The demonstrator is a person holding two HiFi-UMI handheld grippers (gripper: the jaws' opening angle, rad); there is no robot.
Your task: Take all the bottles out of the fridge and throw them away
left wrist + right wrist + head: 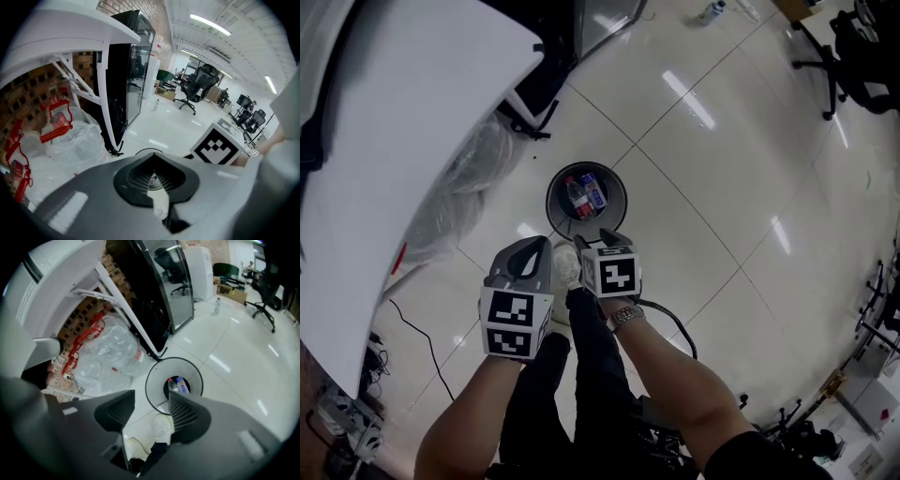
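Glossy white tiled floor [722, 187], round bin [558, 192] holding 2 bottles [577, 198] just ahead of a white shoe [567, 262], left gripper [530, 248] jaws closed together, empty, right gripper [603, 238] jaws wide apart, nothing between

**Two bottles down in the bin**

There they lie: a clear red-capped bottle [575, 198] and a blue-labelled bottle [593, 189], side by side and touching, at the bottom of the round grey waste bin [554, 201], which stands upright on the floor.
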